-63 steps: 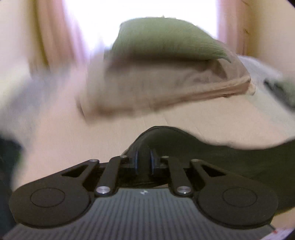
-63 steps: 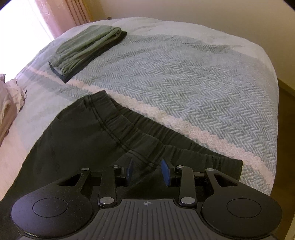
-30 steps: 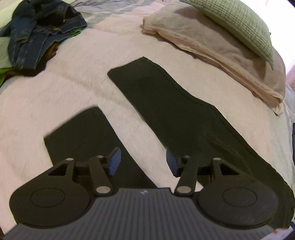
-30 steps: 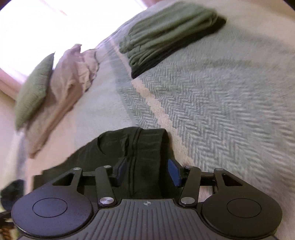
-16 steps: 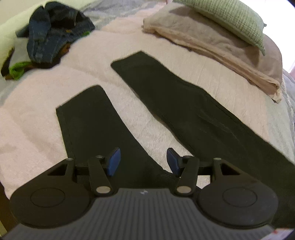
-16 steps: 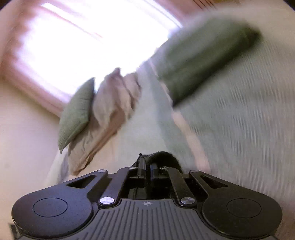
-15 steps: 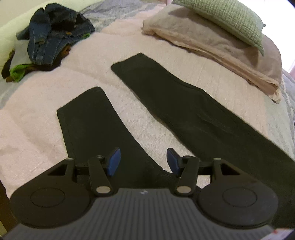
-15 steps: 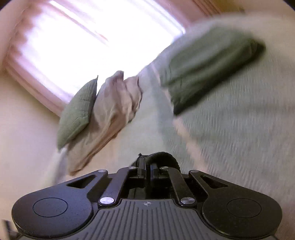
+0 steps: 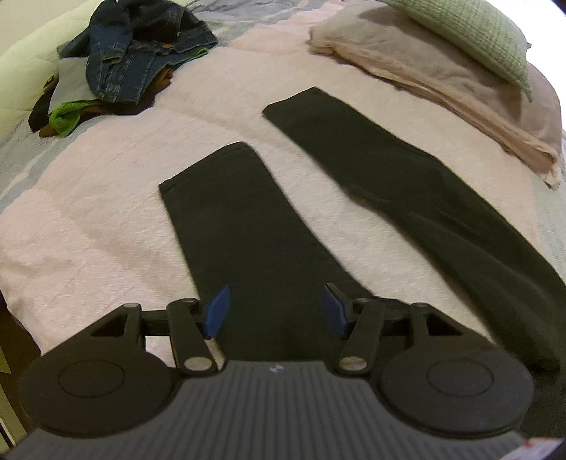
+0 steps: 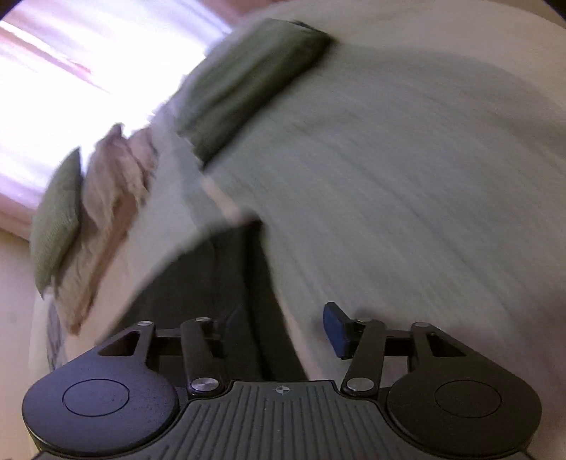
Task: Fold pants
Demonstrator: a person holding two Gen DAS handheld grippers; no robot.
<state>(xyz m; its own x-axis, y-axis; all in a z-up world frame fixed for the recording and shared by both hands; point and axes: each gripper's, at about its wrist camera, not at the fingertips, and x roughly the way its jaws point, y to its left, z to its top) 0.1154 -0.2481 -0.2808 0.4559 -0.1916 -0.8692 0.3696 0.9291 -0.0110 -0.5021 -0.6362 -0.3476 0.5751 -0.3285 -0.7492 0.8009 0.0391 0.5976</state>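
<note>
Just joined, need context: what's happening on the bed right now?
A person with two handheld grippers is folding black pants, spread flat on the pink blanket with legs splayed apart. The left gripper is open above the nearer leg, gripping nothing. The right gripper has just been opening near the waistband end; its view is blurred. No fold made yet.

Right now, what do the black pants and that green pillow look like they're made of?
The black pants look like a soft matte knit, maybe jersey or fleece: no sheen, they lie limp and flat, and a stitched hem shows at the cuff. The green pillow seems to have a waffle or grid-weave cover, likely cotton; small raised squares show across it. Exact fibres can't be told.
</note>
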